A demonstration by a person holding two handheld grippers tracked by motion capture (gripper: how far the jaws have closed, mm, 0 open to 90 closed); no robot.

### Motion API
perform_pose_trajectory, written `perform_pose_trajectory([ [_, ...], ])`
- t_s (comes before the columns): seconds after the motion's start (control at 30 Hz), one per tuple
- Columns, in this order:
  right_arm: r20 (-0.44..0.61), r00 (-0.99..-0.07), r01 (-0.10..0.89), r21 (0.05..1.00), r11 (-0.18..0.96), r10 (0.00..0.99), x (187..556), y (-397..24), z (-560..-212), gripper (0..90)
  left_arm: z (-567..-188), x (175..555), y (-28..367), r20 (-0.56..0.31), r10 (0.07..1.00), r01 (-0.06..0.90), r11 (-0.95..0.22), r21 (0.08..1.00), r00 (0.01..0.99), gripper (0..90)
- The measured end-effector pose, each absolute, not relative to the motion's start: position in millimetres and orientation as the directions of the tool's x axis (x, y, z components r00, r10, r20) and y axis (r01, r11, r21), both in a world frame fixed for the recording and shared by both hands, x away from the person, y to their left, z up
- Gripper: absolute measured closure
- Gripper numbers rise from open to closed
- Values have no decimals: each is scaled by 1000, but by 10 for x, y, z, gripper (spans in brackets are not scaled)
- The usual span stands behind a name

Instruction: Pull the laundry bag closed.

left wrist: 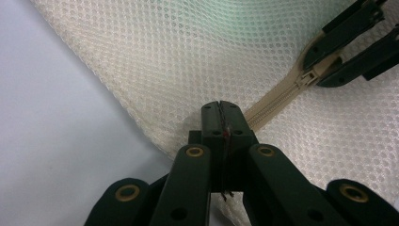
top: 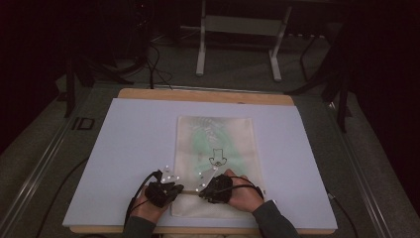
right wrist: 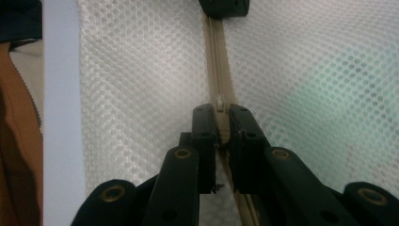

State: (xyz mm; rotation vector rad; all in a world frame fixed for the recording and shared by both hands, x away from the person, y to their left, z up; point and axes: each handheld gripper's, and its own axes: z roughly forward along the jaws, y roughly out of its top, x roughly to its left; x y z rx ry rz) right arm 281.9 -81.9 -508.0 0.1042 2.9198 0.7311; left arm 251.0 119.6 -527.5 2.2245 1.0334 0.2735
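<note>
Two claws clamped on mesh bag (top: 216, 163) zipper (left wrist: 275, 100), tabletop (top: 124, 148) six o'clock edge: left claw (left wrist: 220, 106) pinching zipper end, right claw (right wrist: 220, 113) on slider (right wrist: 219, 101). Zipper axis three-to-nine; right nearer slider.

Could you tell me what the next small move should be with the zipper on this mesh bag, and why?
Probably draw the right gripper slowly along the zipper, away from the left gripper. Its jaws are closed around the zipper pull, while the left gripper pinches the mesh bag at the zipper's end, seemingly anchoring it so the slider can travel.
</note>
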Motion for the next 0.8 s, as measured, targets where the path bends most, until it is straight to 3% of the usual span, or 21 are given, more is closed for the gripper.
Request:
perform_pose_trajectory([
  [0.8, -99, -990, 49, 449, 892, 104, 2839, -997, -5057, 822, -5278, 2507, 1200, -83, 742, 602, -467, 648, 666, 894],
])
